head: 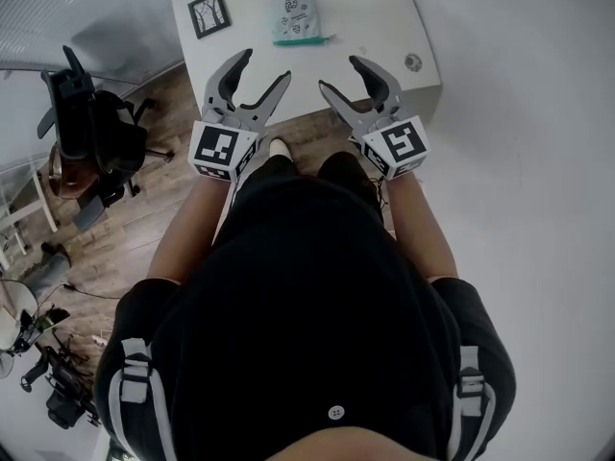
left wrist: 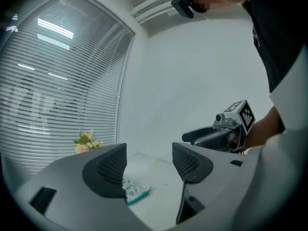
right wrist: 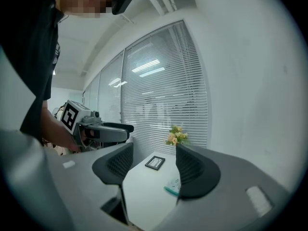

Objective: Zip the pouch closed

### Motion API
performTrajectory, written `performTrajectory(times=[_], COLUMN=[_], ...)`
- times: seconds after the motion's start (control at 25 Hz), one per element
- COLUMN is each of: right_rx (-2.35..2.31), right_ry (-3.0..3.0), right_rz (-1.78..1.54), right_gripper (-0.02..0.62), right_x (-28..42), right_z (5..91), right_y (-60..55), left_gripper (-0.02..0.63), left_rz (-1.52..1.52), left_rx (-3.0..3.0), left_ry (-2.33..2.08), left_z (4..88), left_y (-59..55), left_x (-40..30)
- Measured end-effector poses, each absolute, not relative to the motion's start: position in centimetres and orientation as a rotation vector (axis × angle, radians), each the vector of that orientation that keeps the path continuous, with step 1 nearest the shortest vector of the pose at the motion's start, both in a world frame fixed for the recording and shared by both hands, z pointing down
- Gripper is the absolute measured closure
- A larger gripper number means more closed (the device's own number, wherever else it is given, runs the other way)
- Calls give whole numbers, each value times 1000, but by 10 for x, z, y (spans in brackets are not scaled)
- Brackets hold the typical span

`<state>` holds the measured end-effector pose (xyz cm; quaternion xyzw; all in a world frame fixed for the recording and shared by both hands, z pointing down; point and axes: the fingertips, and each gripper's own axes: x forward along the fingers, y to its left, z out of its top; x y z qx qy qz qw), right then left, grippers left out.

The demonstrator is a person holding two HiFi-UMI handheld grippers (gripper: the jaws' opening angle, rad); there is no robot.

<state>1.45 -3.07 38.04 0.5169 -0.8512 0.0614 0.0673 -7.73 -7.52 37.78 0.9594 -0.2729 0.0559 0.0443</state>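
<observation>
Both claws hang open and empty in front of me, close to the near edge of the worktop (head: pixel 380 27). My left claw (head: pixel 264 66) spreads its two curved grey jaws wide, and my right claw (head: pixel 340 74) does the same. Each carries a black-and-white marker cube at its base. From the left gripper view the inner pads (left wrist: pixel 111 167) are dark and covered with a fine mesh-like grain, and nothing sits between them. The right gripper view shows the same bare gap. The pouch (head: pixel 296 17) lies flat on the far part of the smooth white worktop, well apart from both claws. It is a soft, pale, roughly rectangular thing printed with small dark motifs, with a teal zip strip along its near edge that sticks out a little at one side. I cannot tell whether the zip is drawn shut. To my left of it sits a small square picture frame (head: pixel 209 13) with a dark border. A bunch of yellow flowers (right wrist: pixel 176 135) shows against the slatted blinds (right wrist: pixel 159 95). Wooden planks of the floor (head: pixel 106 248) show beside my arms.
</observation>
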Motion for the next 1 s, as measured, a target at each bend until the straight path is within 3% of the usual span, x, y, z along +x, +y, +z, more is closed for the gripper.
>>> performTrajectory(times=[1.0], right_rx=[987], right_ry=[-2604], right_rz=[276], right_gripper=[308], right_x=[106], right_z=[479], right_y=[-169], left_gripper=[324], left_rz=[313], left_rx=[2671], left_ry=[-1193], left_z=[428], left_y=[-174], left_x=[1])
